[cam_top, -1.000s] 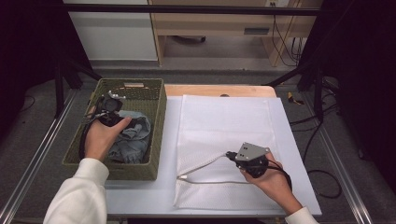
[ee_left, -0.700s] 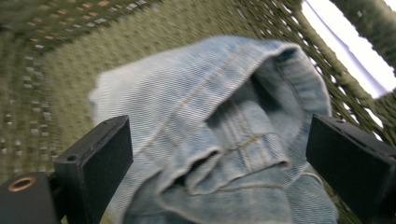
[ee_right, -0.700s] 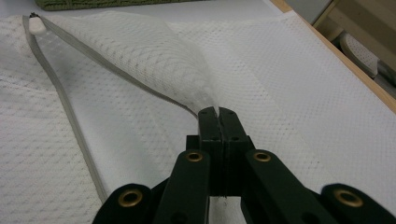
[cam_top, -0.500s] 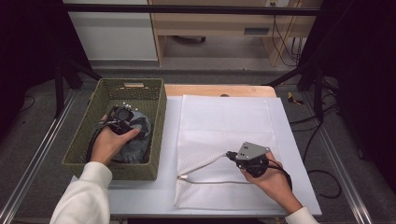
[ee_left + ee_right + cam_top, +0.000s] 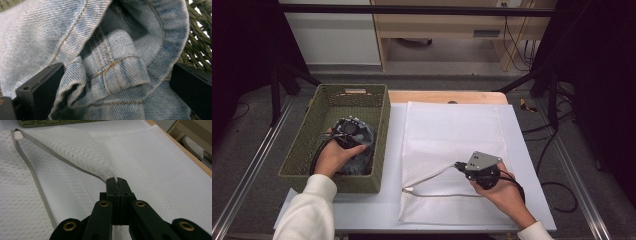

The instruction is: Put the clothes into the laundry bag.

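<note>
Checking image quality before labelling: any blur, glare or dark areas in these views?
High view: table evenly lit, surroundings nearly black, slightly soft. Left gripper view: faded blue denim garment sharp at the seams, its near edges and the black jaws soft. Right gripper view: white mesh laundry bag crisp near the jaws, background blurred; no glare.

baskets: 1 (image 5: 302,155) | denim garments: 1 (image 5: 110,65) | mesh bags: 1 (image 5: 452,135) | grippers: 2

The faded blue denim garment (image 5: 110,62) lies crumpled in the green woven basket (image 5: 307,145) at the left of the table, its stitched seams and folded hem bunched upward. The white mesh laundry bag (image 5: 452,145) lies flat on the table, its grey-edged opening lifted at one side.
</note>
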Available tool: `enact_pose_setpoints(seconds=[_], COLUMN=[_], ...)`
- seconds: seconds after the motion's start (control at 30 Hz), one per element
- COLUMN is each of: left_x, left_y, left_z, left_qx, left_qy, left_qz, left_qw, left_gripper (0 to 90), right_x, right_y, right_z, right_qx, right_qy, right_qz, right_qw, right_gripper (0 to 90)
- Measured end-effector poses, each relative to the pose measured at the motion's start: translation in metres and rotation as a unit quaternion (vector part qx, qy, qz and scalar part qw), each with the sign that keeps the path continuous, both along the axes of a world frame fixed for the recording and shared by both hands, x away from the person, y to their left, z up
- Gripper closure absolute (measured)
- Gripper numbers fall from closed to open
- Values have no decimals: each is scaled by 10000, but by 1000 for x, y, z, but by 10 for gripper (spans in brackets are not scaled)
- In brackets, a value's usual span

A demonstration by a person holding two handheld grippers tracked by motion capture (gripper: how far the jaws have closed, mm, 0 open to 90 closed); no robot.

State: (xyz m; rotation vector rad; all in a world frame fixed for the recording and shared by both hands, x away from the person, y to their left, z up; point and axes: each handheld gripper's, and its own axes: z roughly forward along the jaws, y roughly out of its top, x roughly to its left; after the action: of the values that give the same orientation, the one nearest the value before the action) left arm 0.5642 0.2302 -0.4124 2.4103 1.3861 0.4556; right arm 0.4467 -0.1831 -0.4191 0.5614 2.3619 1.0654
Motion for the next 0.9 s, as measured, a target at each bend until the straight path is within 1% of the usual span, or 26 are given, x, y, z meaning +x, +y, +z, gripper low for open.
enact_pose_setpoints(seconds=[0.13,0.23,0.3,0.5,0.63,0.67,0.73,0.77,0.83,0.87,0.9], left_x=[1,2,1,1,2,2,3,3,4,4,4], left_y=[-4,-5,-6,-5,-6,-5,-1,1,3,3,2], left_z=[-3,-5,-6,-6,-7,-7,-10,-10,-11,-11,-11], left_qx=[80,67,95,89,131,123,47,57,-14,1,79], left_qy=[36,1,-22,-26,-24,-43,-96,-99,-128,-129,-141], left_qz=[34,82,91,99,78,74,145,134,175,183,157], left_qw=[10000,9999,9999,9999,9999,9999,9998,9998,9998,9997,9997], left_gripper=[0,0,0,0,0,0,0,0,0,0,0], right_x=[1,-1,-1,-1,-1,-1,-2,-2,-2,-2,-2], right_y=[-1,-3,-3,-2,-2,-2,-1,-1,-1,-2,-2], right_z=[1,2,3,4,4,4,4,4,5,5,5], right_qx=[12,18,40,43,41,24,17,21,25,25,28], right_qy=[14,10,12,5,-3,-7,-18,-14,-17,-30,-28], right_qz=[6,8,-3,10,5,19,22,21,15,26,24], right_qw=[10000,10000,10000,10000,10000,10000,10000,10000,10000,10000,10000], right_gripper=[900,900,899,900,900,900,900,900,900,900,900])
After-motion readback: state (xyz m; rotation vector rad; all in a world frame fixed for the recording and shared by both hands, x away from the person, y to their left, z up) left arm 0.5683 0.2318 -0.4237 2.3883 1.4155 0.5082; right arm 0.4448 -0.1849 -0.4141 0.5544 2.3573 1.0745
